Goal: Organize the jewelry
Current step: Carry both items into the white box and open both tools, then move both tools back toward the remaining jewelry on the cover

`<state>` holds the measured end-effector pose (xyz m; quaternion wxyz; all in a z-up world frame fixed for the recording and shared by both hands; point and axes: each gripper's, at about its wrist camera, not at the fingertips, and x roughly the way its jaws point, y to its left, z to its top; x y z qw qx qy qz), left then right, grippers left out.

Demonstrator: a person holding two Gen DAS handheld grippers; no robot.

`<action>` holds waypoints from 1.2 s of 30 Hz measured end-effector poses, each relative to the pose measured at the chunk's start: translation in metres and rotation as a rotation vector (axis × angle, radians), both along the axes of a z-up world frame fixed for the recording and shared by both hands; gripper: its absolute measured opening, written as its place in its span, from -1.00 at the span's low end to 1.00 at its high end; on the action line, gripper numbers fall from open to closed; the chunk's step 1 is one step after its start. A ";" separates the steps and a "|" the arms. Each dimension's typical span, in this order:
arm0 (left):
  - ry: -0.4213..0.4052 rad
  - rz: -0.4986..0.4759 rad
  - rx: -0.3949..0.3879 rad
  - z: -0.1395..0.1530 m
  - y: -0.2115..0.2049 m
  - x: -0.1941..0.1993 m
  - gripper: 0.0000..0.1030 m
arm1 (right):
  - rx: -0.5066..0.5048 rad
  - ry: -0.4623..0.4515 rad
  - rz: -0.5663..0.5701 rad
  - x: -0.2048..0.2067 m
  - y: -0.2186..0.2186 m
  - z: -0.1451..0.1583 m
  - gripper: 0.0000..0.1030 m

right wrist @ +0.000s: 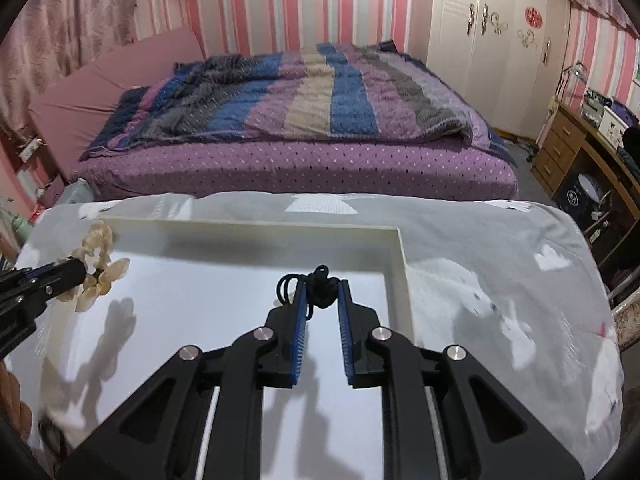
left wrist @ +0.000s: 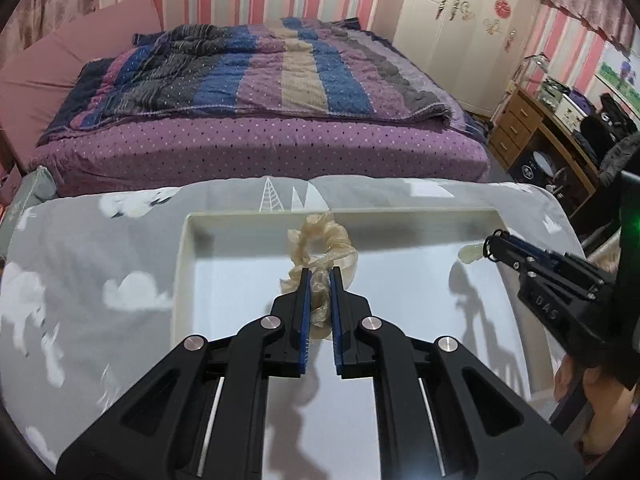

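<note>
My left gripper (left wrist: 320,274) is shut on a beige sheer scrunchie (left wrist: 320,240) and holds it above the white tray (left wrist: 184,248). The scrunchie also shows at the left of the right wrist view (right wrist: 96,268), held by the left gripper (right wrist: 82,272). My right gripper (right wrist: 322,286) is shut on a black hair tie with a small bow (right wrist: 320,288), above the tray's far right corner (right wrist: 400,240). In the left wrist view the right gripper (left wrist: 490,244) is at the right with the black tie (left wrist: 494,242) at its tips.
The tray rests on a grey cloud-print cloth (left wrist: 100,280) over a table. A bed with a striped quilt (left wrist: 260,80) lies beyond. A white wardrobe (left wrist: 460,20) and a wooden desk (left wrist: 532,128) stand at the right.
</note>
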<state>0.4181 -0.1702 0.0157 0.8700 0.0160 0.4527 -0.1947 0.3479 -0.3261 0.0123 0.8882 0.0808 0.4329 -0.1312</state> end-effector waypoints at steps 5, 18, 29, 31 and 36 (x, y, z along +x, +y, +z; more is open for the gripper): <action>0.043 0.021 0.009 -0.021 -0.011 0.030 -0.87 | 0.022 0.036 -0.052 0.039 -0.018 -0.023 -0.70; 0.051 -0.007 0.059 -0.033 -0.023 0.036 -0.77 | 0.031 0.116 -0.072 0.047 -0.026 -0.038 -0.64; -0.046 0.023 0.085 0.017 -0.001 0.007 0.87 | 0.075 0.077 -0.063 0.024 -0.026 0.005 0.51; -0.052 0.015 0.084 0.028 0.007 -0.002 0.94 | 0.066 0.059 -0.069 0.014 -0.023 0.018 0.74; -0.081 0.016 0.094 0.047 0.037 -0.035 0.94 | 0.079 0.030 -0.099 -0.018 -0.024 0.038 0.81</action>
